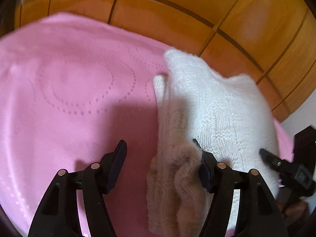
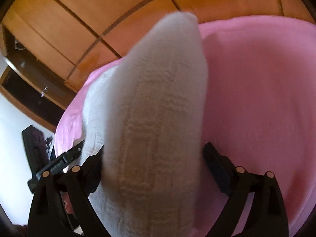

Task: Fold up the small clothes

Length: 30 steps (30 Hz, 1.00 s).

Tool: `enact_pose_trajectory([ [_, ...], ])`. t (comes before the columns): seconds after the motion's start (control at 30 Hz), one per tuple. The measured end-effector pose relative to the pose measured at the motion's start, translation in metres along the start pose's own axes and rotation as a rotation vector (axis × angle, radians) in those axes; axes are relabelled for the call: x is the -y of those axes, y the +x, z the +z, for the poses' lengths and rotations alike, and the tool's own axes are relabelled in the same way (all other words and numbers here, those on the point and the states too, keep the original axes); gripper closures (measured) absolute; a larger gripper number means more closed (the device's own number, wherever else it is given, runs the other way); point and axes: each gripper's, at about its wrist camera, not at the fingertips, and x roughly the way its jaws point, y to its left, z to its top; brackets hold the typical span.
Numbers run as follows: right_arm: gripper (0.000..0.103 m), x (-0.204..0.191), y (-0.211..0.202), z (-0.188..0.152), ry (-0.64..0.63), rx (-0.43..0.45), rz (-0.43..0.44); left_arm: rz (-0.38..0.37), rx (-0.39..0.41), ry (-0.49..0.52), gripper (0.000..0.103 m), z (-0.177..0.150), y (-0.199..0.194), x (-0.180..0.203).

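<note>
looks like a home bedroom. pink bedspread (image 1: 69, 83) with a stitched dotted heart pattern, spread wide and soft like a made bed. behind it, orange-brown wooden wardrobe doors (image 1: 158, 19) split into panels by dark grooves, running right along the bed edge. off to the side in the right wrist view, a darker wood cabinet (image 2: 29, 75) with a small metal handle (image 2: 44, 91), then a plain white wall (image 2: 11, 138) with a dark object (image 2: 33, 146) leaning against it, too blurred to identify. white knitted garment (image 2: 158, 108) on the bed fits domestic laundry. warm daylight, no benches, racks or lab gear in frame.
</note>
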Motion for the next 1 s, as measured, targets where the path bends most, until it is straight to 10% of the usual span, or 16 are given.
enact_pose_trajectory([
  [0.33, 0.005, 0.030, 0.022, 0.056, 0.068, -0.072, 0.190, -0.094, -0.013, -0.008, 0.040, 0.003, 0.001, -0.007],
  [0.5, 0.027, 0.017, 0.043, 0.065, 0.040, -0.100, 0.197, -0.196, -0.016, -0.029, 0.060, 0.000, -0.001, -0.011],
  [0.63, 0.049, -0.002, 0.006, 0.060, -0.043, -0.017, 0.148, -0.246, -0.010, 0.013, 0.074, -0.001, -0.005, 0.006],
  [1.0, 0.051, 0.073, -0.138, 0.072, 0.007, 0.259, 0.075, -0.354, -0.086, 0.273, 0.076, 0.033, 0.040, 0.169],
])
